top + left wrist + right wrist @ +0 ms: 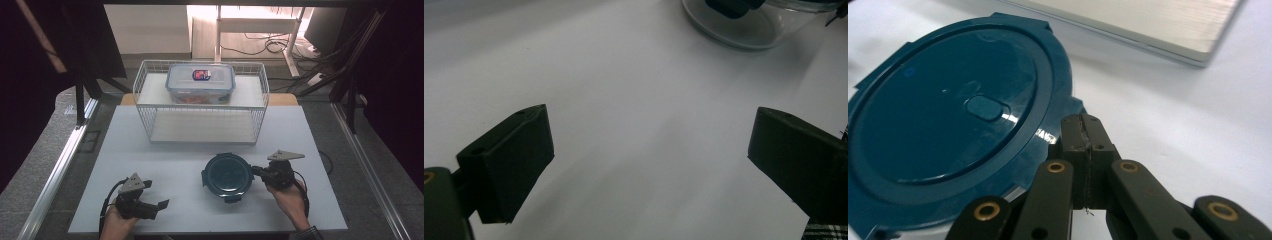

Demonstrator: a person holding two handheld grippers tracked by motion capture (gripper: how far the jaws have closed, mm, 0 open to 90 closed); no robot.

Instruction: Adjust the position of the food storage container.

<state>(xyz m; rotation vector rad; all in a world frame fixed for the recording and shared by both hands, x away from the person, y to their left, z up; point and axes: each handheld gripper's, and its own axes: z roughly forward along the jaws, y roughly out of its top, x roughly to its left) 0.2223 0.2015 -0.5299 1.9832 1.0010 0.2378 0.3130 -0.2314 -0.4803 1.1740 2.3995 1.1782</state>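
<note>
High view looks down on a white worktop [150, 150] with a round container under a dark blue lid [227, 174] sitting near its front, right of the middle. The right hand-held gripper [256, 171] meets that lid at its right edge, where a clip tab sticks out, while the left hand-held gripper [161, 204] rests well apart at the front left, jaws spread wide and holding nothing. Farther back stands a wire basket [260, 95] carrying a rectangular box [200, 82] with a clear lid. The step in hand looks like working the right-side clip of the round lid, either snapping it down or lifting it free; I cannot tell which. The next move probably calls for a firm pull or push on that tab, and the idle left gripper may need to come across to steady the container so it does not slide. Right gripper view adds what the overhead cannot: the jaws pressed together with barely a seam between them, tips against the lid's [953, 125] rim. Whether the tab is pinched between them is hidden. Left gripper view shows its two pads [509, 160] far apart over bare surface, with the container's clear wall [749, 25] at the top edge.
</note>
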